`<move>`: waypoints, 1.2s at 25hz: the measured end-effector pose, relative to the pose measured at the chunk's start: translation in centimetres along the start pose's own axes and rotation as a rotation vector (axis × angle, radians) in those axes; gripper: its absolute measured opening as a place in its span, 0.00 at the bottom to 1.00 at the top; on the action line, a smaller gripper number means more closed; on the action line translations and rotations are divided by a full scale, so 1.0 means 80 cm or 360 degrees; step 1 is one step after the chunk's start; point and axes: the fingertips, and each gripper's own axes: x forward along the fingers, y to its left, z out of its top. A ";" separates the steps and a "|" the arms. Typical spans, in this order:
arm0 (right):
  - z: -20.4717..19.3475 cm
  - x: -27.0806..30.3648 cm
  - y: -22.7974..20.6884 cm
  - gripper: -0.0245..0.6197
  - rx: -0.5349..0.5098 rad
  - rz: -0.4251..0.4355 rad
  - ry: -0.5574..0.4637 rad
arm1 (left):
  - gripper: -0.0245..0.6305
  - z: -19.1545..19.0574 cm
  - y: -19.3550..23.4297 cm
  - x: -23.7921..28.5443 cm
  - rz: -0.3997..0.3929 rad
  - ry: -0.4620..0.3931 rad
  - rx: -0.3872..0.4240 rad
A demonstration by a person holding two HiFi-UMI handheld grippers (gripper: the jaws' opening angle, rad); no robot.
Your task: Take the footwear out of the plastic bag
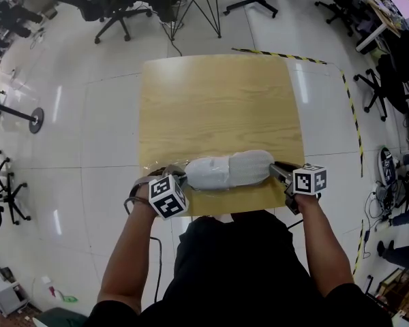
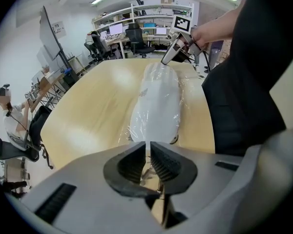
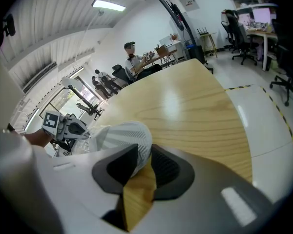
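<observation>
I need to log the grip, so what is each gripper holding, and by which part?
The left gripper pinches the clear plastic bag by its crinkled end. The right gripper grips the white shoe by its rounded end.

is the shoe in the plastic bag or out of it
In the bag. Its clear crinkled plastic wraps the white shoe lying on the table; the left tool pinches the bag's end.
</observation>
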 end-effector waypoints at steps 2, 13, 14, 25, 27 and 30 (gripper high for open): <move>-0.001 0.001 0.000 0.18 0.0002 0.0002 -0.0004 | 0.09 -0.007 0.002 -0.002 0.0018 0.0013 -0.0012; 0.000 0.003 0.003 0.18 -0.0003 0.0005 0.0004 | 0.07 -0.043 0.010 -0.010 0.0076 0.0100 -0.0069; 0.000 0.004 0.003 0.18 -0.0004 0.0006 0.0006 | 0.07 -0.047 0.011 -0.011 0.0083 0.0107 -0.0077; -0.001 0.007 0.005 0.18 -0.0003 0.0004 0.0018 | 0.07 -0.085 0.017 -0.019 0.0119 0.0170 -0.0149; -0.001 0.008 0.004 0.18 0.0001 -0.0001 0.0019 | 0.07 -0.095 0.019 -0.020 0.0122 0.0186 -0.0160; -0.001 0.009 0.002 0.18 0.0006 -0.0009 0.0023 | 0.07 -0.109 0.023 -0.023 0.0133 0.0211 -0.0178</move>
